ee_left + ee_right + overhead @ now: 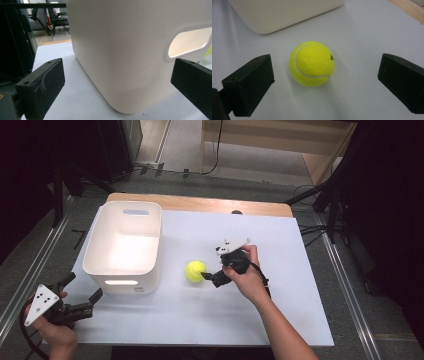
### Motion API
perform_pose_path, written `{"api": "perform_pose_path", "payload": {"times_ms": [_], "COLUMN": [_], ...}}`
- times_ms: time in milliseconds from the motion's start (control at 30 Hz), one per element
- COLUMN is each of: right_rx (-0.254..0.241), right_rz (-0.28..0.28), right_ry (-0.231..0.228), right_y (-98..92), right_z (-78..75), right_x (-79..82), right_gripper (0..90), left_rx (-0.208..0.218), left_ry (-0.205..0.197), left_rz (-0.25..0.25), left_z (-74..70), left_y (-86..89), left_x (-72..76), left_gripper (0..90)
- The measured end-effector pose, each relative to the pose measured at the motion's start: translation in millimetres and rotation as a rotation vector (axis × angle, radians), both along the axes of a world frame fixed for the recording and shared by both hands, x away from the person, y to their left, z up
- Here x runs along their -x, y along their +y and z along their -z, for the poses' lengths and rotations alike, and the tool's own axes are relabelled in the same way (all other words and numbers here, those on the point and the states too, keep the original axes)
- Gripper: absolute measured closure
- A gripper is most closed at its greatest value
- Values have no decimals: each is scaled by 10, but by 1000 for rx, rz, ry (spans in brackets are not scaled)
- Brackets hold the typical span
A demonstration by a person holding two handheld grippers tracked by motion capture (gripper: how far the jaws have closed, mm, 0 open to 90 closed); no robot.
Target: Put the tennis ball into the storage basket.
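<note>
The table (280,320) is covered with a white sheet, and most of its surface is bare, so there is open room in the middle and on the right side for moving. Its front edge and its right edge are well apart from the things on it; past the edges the floor lies lower, with metal rails.

The white bin (123,245) stands upright in the left part of the table, open at the top and, as far as I can see, empty. It looks like stiff, smooth plastic, probably light. It has a handle hole (188,41) in the near wall, and the rim or this hole seems the best place to hold it.

The tennis ball (312,63) lies on the sheet just to the right of the bin, not touching it. I judge it light, a little soft and with a rough felt, so it should not slip, but it can roll if pushed from one side. It is best taken across its middle.

The right gripper (209,277) is near the ball, jaws wide open with the ball between them and nothing held. The left gripper (82,295) is at the near left corner of the bin, jaws also wide open and empty.
</note>
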State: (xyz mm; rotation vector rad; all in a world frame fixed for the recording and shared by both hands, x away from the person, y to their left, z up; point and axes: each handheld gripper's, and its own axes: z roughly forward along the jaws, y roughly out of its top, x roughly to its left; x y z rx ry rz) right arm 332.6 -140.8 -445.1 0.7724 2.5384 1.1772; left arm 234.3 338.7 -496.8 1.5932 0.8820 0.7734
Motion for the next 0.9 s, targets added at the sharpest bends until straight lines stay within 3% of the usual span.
{"api": "perform_pose_path", "payload": {"times_ms": [900], "right_rx": [61], "right_rz": [-43], "right_ry": [69], "right_y": [278], "right_z": [176], "right_x": [-133], "right_gripper": [0], "left_rx": [3], "left_ry": [0], "left_rz": [3], "left_z": [0], "left_y": [1], "left_x": [2], "left_gripper": [0]}}
